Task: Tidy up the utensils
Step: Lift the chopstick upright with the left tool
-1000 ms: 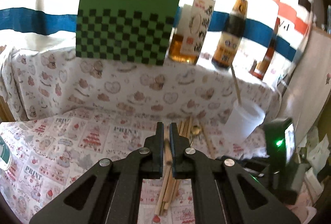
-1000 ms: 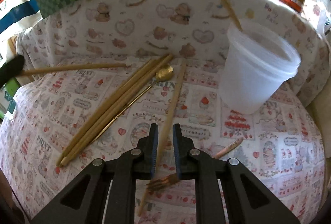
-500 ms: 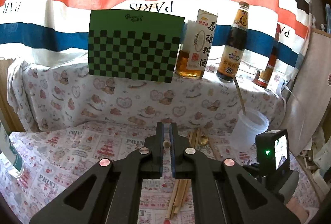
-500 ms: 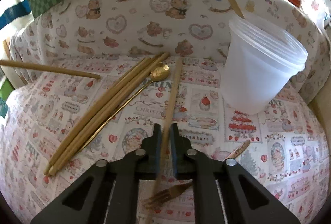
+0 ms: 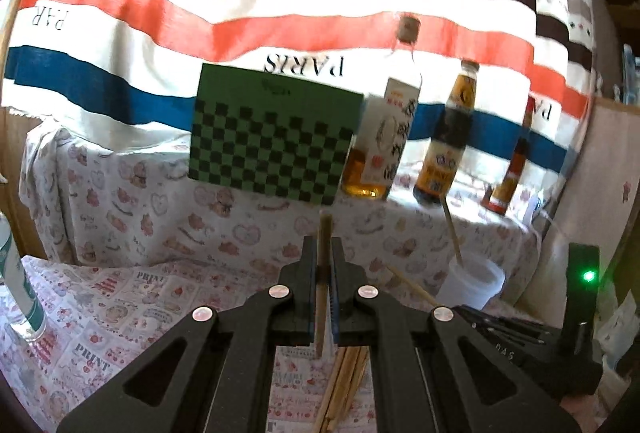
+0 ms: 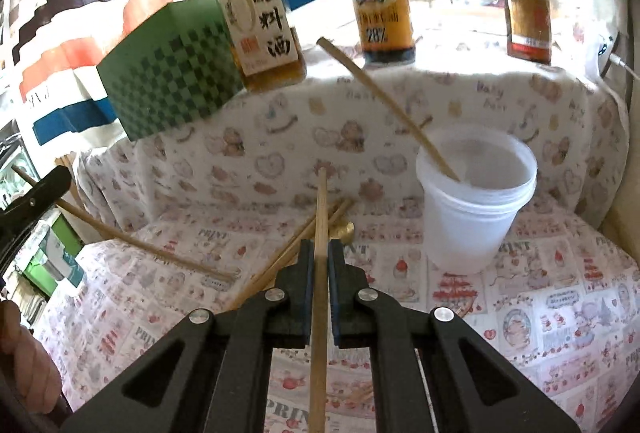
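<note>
Chopsticks fill both: left gripper (image 5: 322, 261) pinches one chopstick (image 5: 322, 233) (tip up), right gripper (image 6: 318, 261) pinches another (image 6: 320, 209).

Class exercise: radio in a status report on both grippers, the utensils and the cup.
Left gripper shut on one chopstick. Right gripper shut on another chopstick. White cup holds one stick; loose chopsticks remain on cloth. Nothing blocking the cup.

Chopsticks (image 6: 280, 261) and cup (image 6: 472, 217) on tablecloth (image 6: 560, 313)
</note>
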